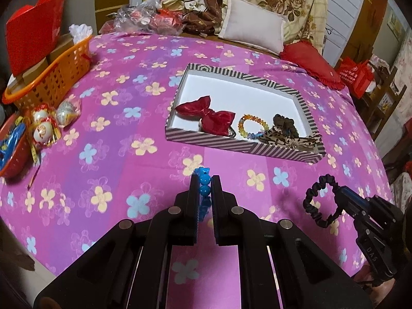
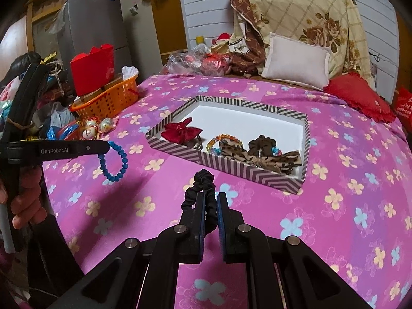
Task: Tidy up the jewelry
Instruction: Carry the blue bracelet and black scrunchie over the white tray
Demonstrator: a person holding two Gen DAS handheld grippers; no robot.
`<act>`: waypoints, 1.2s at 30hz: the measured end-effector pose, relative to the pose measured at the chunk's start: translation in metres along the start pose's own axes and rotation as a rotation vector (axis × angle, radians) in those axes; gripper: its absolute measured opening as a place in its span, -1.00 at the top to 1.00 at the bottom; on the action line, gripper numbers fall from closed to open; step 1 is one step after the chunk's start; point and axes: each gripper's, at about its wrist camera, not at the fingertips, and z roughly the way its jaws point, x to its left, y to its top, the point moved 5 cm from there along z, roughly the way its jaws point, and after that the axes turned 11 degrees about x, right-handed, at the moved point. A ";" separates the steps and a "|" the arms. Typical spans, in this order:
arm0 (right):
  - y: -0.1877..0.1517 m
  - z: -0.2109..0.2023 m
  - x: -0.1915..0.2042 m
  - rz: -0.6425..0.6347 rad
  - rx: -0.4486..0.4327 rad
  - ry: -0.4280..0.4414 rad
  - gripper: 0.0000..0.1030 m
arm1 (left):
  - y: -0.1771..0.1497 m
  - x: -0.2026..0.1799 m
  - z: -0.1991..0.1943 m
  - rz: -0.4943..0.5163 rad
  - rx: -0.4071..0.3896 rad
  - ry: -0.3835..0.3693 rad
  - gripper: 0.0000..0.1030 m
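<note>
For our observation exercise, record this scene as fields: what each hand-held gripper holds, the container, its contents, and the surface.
left hand-held gripper: shut on blue bead bracelet
right hand-held gripper: shut on black scrunchie
container: striped box, open
contents: red bow, multicolour bead bracelet, leopard-print bow, brown scrunchie
surface: pink floral cloth

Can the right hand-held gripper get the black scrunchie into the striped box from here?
Probably yes. The right hand-held gripper grips the black fabric scrunchie just short of the striped cardboard box, with only bare floral cloth between; white floor at the box's back lies free.
</note>
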 end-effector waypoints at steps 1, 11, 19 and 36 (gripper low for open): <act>0.002 0.000 -0.001 -0.001 -0.003 -0.002 0.84 | 0.002 -0.002 0.000 0.004 -0.001 0.003 0.86; 0.020 0.005 -0.012 0.002 -0.007 -0.011 0.84 | 0.018 -0.016 0.010 0.043 -0.001 0.035 0.86; 0.036 0.013 -0.027 0.021 -0.006 -0.011 0.84 | 0.034 -0.021 0.021 0.057 0.007 0.054 0.86; 0.085 0.042 -0.048 0.062 -0.006 0.016 0.84 | 0.086 -0.034 0.039 0.042 0.004 0.032 0.86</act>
